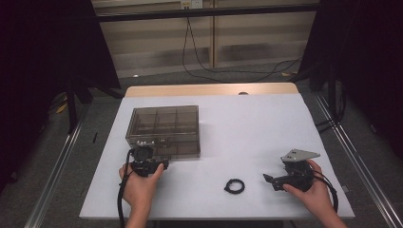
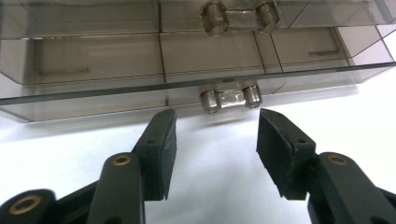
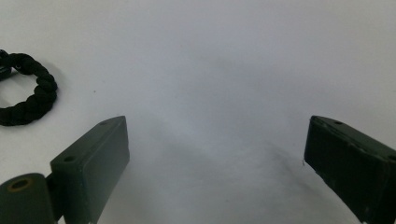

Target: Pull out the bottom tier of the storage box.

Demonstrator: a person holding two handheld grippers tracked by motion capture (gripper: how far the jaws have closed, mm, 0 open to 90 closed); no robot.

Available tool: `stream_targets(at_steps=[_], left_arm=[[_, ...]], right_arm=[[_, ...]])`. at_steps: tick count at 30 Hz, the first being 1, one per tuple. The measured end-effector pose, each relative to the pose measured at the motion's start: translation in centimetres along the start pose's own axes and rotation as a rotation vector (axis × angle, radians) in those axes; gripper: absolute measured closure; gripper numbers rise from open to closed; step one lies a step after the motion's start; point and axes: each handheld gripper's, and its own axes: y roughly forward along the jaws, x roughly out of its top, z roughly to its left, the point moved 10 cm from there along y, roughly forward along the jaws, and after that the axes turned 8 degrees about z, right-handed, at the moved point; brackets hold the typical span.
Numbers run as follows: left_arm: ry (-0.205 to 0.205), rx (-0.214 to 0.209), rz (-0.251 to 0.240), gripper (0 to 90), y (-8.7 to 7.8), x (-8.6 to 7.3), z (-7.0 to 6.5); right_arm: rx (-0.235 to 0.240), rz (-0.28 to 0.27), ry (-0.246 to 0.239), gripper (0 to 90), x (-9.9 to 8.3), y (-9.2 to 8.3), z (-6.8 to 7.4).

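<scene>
Room lies between left gripper [image 2: 212, 135] and box [image 2: 187, 56] edge.

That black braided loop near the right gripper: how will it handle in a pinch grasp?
The black braided loop looks like twisted cord, so it is probably soft and will sag rather than hold its ring shape. It lies flat on the white table cover, so it is unlikely to roll. Likely light and grippy.

Smoky box [image 1: 164, 130] — black braided ring [image 1: 234, 185]
</scene>
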Motion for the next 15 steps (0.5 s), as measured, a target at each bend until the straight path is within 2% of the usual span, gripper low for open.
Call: stream_targets(at_steps=[15], left_arm=[[0.049, -0.011, -0.026, 45.2, -1.1, -0.7, 1.2]], right_arm=[[-0.008, 0.0, 0.003, 6.1, 0.3, -0.1, 0.3]])
